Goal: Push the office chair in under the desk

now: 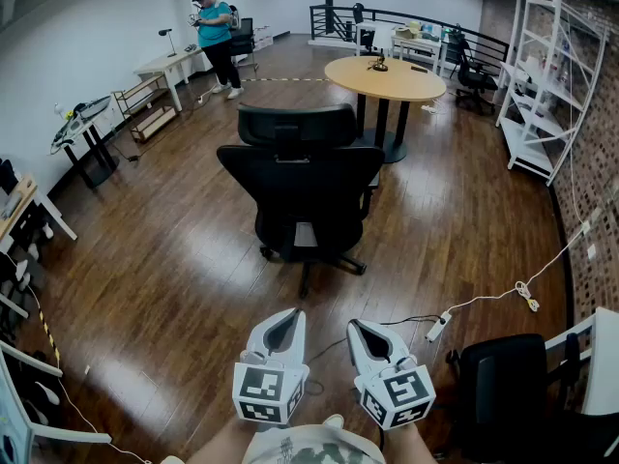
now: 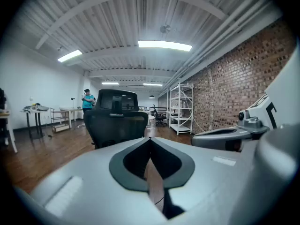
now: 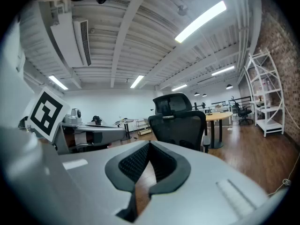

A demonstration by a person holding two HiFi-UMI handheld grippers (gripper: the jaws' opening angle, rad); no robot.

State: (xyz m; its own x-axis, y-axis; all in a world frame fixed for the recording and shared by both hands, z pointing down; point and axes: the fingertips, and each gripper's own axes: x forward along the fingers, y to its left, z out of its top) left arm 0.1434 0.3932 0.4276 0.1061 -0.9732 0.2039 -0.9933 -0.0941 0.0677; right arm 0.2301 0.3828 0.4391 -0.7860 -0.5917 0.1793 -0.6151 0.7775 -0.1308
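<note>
A black office chair (image 1: 302,187) stands on the wood floor in the middle of the room, its back towards me. Beyond it is a round wooden table (image 1: 384,77) on a dark pedestal; the chair sits clear of it. My left gripper (image 1: 288,317) and right gripper (image 1: 356,329) are side by side low in the head view, both shut and empty, a good step short of the chair. The left gripper view has the chair (image 2: 115,121) past the shut left gripper (image 2: 150,140). In the right gripper view the chair (image 3: 180,125) and table (image 3: 220,117) lie beyond the shut right gripper (image 3: 150,145).
A second black chair (image 1: 503,385) is at my near right. A power strip (image 1: 437,327) and white cable lie on the floor beside it. White shelving (image 1: 546,85) lines the brick wall. A person in a teal shirt (image 1: 215,27) stands far left by a white desk (image 1: 169,63).
</note>
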